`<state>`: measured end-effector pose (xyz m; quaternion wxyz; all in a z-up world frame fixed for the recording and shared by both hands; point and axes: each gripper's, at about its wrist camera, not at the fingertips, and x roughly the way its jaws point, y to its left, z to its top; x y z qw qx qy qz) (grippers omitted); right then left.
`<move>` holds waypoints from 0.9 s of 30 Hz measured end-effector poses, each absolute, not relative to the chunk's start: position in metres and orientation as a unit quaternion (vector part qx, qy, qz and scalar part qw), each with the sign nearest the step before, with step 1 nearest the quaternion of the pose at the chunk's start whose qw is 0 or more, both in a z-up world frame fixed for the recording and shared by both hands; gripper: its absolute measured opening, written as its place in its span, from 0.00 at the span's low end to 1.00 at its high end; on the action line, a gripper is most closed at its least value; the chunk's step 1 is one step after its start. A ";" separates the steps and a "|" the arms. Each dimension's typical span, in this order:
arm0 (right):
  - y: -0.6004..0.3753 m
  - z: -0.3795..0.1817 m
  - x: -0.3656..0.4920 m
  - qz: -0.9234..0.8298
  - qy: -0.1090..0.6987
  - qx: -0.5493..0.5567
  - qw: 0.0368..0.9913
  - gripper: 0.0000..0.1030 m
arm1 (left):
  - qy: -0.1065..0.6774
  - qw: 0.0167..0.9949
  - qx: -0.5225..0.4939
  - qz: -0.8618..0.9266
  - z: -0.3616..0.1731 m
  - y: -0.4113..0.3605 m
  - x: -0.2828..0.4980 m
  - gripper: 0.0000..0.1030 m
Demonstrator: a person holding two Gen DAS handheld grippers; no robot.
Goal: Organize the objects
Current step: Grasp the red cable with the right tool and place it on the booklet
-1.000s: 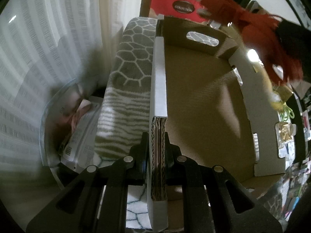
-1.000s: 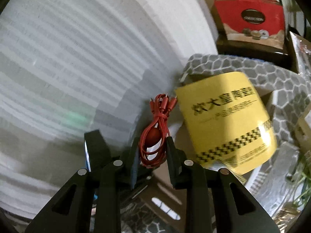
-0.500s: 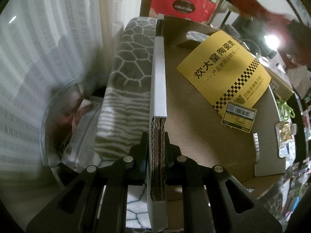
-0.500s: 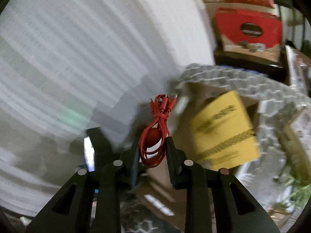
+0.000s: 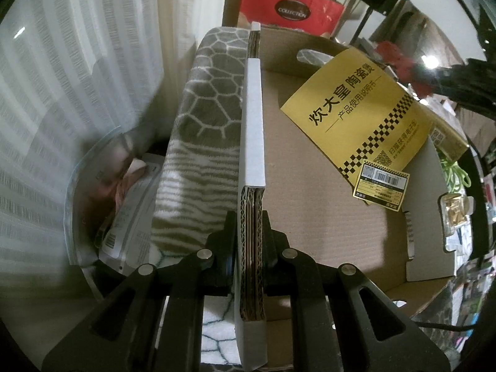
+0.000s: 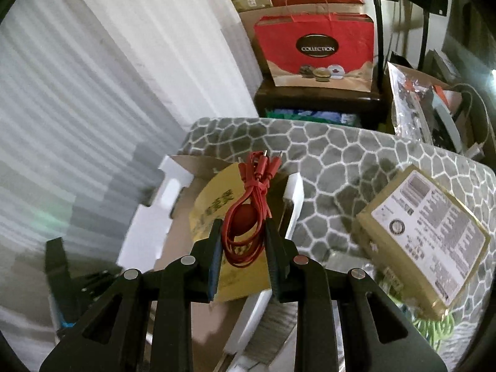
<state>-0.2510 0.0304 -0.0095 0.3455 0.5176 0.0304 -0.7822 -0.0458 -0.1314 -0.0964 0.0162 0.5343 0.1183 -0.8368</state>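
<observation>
Fingers (image 6: 217, 248) pinch red cable (image 6: 251, 214) lengthwise.

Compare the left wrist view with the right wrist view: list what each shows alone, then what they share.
Left wrist only: the left hand-held gripper shut on the cardboard box wall, and a barcode sticker.

Right wrist only: the right hand-held gripper shut on a coiled red cable, and a gold box.

Both: the yellow leaflet in the box, the patterned grey blanket, the red bag.
</observation>
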 end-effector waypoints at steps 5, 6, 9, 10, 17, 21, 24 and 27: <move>0.016 -0.024 -0.259 -0.769 0.045 0.532 0.351 0.24 | 0.117 0.018 0.535 -0.836 -0.097 -0.132 -0.046 0.11; 0.012 -0.025 -0.258 -0.767 0.050 0.533 0.353 0.24 | 0.117 0.018 0.536 -0.836 -0.097 -0.133 -0.046 0.11; -0.009 -0.029 -0.244 -0.758 0.086 0.536 0.362 0.24 | 0.117 0.019 0.536 -0.836 -0.097 -0.135 -0.047 0.11; -0.015 -0.032 -0.240 -0.751 0.091 0.540 0.368 0.24 | 0.117 0.019 0.536 -0.836 -0.097 -0.136 -0.047 0.11; -0.033 -0.045 -0.219 -0.739 0.108 0.539 0.390 0.23 | 0.118 0.022 0.536 -0.836 -0.096 -0.136 -0.048 0.11; -0.034 -0.061 -0.218 -0.729 0.115 0.561 0.375 0.22 | 0.120 0.020 0.534 -0.837 -0.096 -0.136 -0.048 0.11; -0.042 -0.068 -0.212 -0.728 0.137 0.556 0.377 0.22 | 0.118 0.021 0.534 -0.837 -0.097 -0.135 -0.048 0.11; -0.045 -0.074 -0.208 -0.700 0.121 0.579 0.400 0.25 | 0.121 0.020 0.535 -0.836 -0.096 -0.134 -0.048 0.11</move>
